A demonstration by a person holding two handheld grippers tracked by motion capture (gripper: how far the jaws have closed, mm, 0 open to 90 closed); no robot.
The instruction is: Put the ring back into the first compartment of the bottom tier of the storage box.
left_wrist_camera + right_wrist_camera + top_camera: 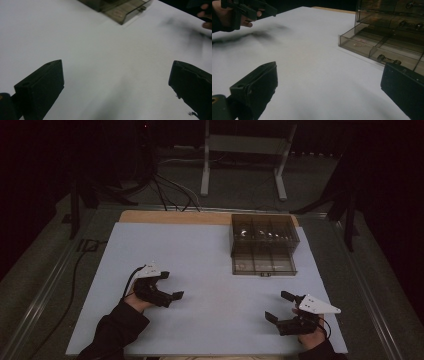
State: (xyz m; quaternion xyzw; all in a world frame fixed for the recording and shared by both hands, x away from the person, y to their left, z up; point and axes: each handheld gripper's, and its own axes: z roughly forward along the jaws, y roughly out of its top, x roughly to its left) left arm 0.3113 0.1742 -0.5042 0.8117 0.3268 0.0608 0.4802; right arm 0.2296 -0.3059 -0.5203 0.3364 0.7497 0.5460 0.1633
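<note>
The left gripper [167, 285] has its black jaws spread wide with nothing between them, low over the pale blue tabletop [210, 270] at about eight o'clock. The right gripper [280, 306] at about four o'clock also has its jaws spread and empty. Well apart from both, at about one o'clock, stands a smoky translucent plastic drawer cabinet [264, 234]. Its bottom drawer [263, 263] is pulled out toward the person, and small metal parts [388, 59] lie in its compartments.

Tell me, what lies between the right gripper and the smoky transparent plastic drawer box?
Nothing: bare white table between the right gripper and the drawer box, in the high view.
</note>
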